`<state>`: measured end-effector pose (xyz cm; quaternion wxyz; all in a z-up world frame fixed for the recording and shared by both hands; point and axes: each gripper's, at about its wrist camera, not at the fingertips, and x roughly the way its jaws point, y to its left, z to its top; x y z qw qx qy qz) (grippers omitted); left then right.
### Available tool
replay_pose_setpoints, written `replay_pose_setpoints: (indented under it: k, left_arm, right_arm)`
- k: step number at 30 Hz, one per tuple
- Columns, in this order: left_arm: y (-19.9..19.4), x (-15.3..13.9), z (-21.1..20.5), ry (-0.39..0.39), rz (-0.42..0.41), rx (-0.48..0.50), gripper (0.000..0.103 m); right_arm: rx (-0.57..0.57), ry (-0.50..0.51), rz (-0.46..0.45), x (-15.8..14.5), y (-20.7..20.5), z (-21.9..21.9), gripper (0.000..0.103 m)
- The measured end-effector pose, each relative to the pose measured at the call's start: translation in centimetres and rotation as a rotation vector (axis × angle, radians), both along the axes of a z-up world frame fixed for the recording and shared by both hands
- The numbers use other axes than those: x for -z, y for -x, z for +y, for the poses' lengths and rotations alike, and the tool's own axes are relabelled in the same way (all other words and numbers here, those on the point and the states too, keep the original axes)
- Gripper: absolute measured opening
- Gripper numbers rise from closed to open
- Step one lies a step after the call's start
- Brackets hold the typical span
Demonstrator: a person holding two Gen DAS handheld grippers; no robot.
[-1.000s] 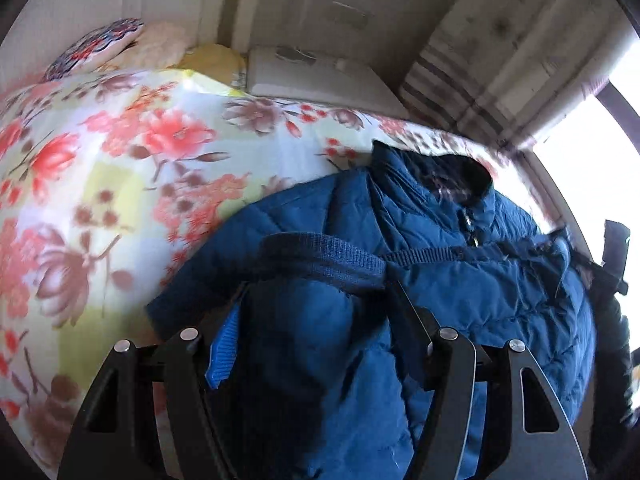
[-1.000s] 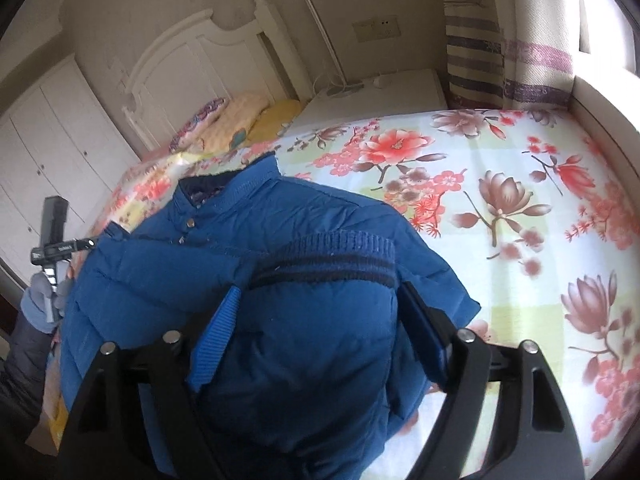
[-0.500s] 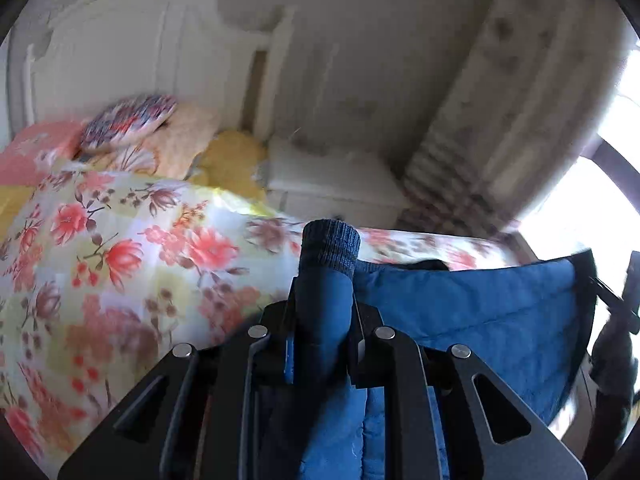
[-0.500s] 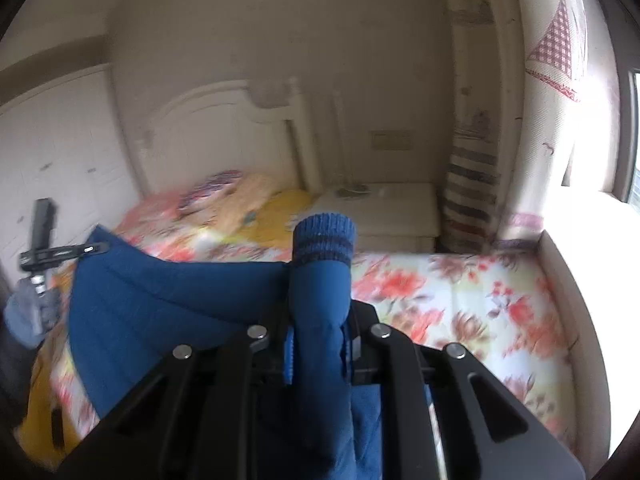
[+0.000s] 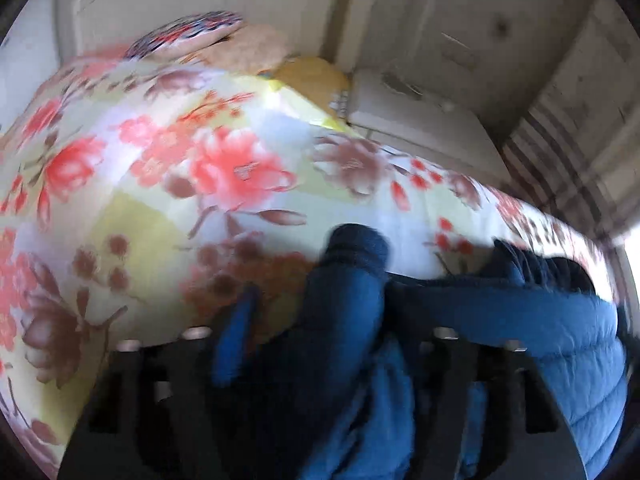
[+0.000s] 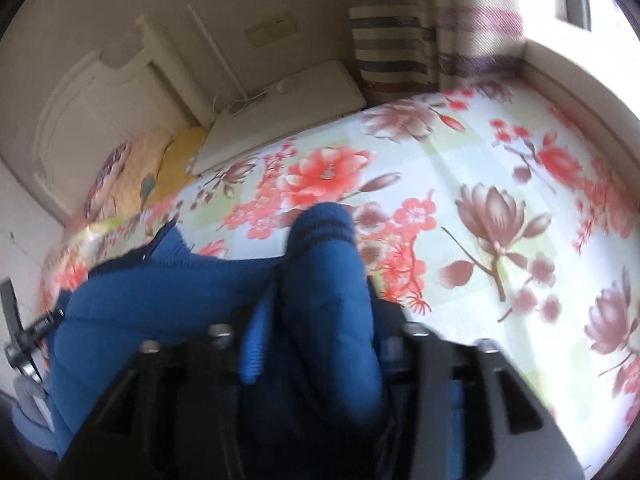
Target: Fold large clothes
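While the blue jacket (image 6: 168, 304) sags onto the near edge of the flowered bedspread (image 6: 500, 168), you have a padded sleeve running up between the fingers of each tool. Your right gripper (image 6: 320, 344) has just been opening, its jaws now standing wide with the right sleeve (image 6: 324, 280) between them; blur hides whether the pads still press the cloth, so I cannot tell if it is gripped or let go. Your left gripper (image 5: 324, 344) has likewise been opening, the left sleeve (image 5: 344, 292) standing up between its fingers with its ribbed cuff (image 5: 356, 244) pointing to the far side; contact there is just as smeared. Both tools tilt down toward the bed, which suggests the sleeves are being laid on the jacket rather than carried. Its collar (image 5: 532, 260) shows right of the left sleeve, toward the far side of the garment. Beyond, at the far end of the bed, pillows (image 6: 132, 172) lie against the white headboard (image 6: 92, 92), with a nightstand (image 6: 280, 112) and a striped curtain (image 6: 400, 44) to their right. A gloved hand (image 6: 28, 400) with the other tool shows at the near left of the right view.
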<state>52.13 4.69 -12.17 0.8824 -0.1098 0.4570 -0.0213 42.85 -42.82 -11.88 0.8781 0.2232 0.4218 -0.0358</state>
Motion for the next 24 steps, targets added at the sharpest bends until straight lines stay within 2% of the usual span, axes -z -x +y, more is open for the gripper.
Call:
replay_pose_setpoints:
  k: [2, 4, 7, 9, 11, 12, 15, 16, 20, 22, 24]
  left_arm:
    - [0.5, -0.6, 0.6, 0.033, -0.028, -0.020, 0.075]
    - [1.5, -2.0, 0.6, 0.002, -0.086, -0.046, 0.076]
    - [3.7, -6.0, -0.2, 0.009, -0.228, -0.039, 0.076]
    - [4.2, -8.1, -2.5, 0.003, -0.260, 0.013, 0.081]
    - [3.8, -9.3, -6.6, -0.081, -0.240, 0.088, 0.082]
    - [3.6, -9.4, -8.0, -0.109, -0.232, 0.115, 0.082]
    - [2.7, -8.5, -12.5, -0.195, -0.202, 0.190, 0.086]
    - [2.2, -7.6, -13.8, -0.221, -0.178, 0.206, 0.086]
    - [1.5, -3.3, -15.8, -0.294, -0.099, 0.268, 0.086]
    - [0.7, -1.3, -15.5, -0.280, -0.043, 0.260, 0.086]
    - [0.3, -0.8, -15.5, -0.279, -0.026, 0.260, 0.086]
  right_arm:
    - [0.019, -0.043, -0.003, 0.2, 0.3, -0.8, 0.064]
    - [0.025, -0.072, -0.024, -0.1, 0.7, -1.3, 0.066]
    - [0.070, 0.026, -0.120, -3.3, 2.1, -0.2, 0.067]
    - [0.003, 0.092, -0.197, -6.3, 2.3, 2.6, 0.067]
    - [-0.095, 0.160, -0.192, -8.1, 1.3, 6.0, 0.067]
    - [-0.186, 0.219, -0.171, -8.8, 0.3, 9.1, 0.067]
    - [-0.353, 0.381, -0.131, -8.9, -1.7, 16.1, 0.065]
    - [-0.375, 0.405, -0.116, -8.5, -2.1, 17.3, 0.064]
    - [-0.421, 0.464, -0.041, -5.1, -3.9, 20.5, 0.058]
    - [-0.421, 0.451, -0.015, -3.1, -4.4, 20.5, 0.058]
    - [-0.408, 0.428, -0.028, -2.8, -4.5, 20.2, 0.059]
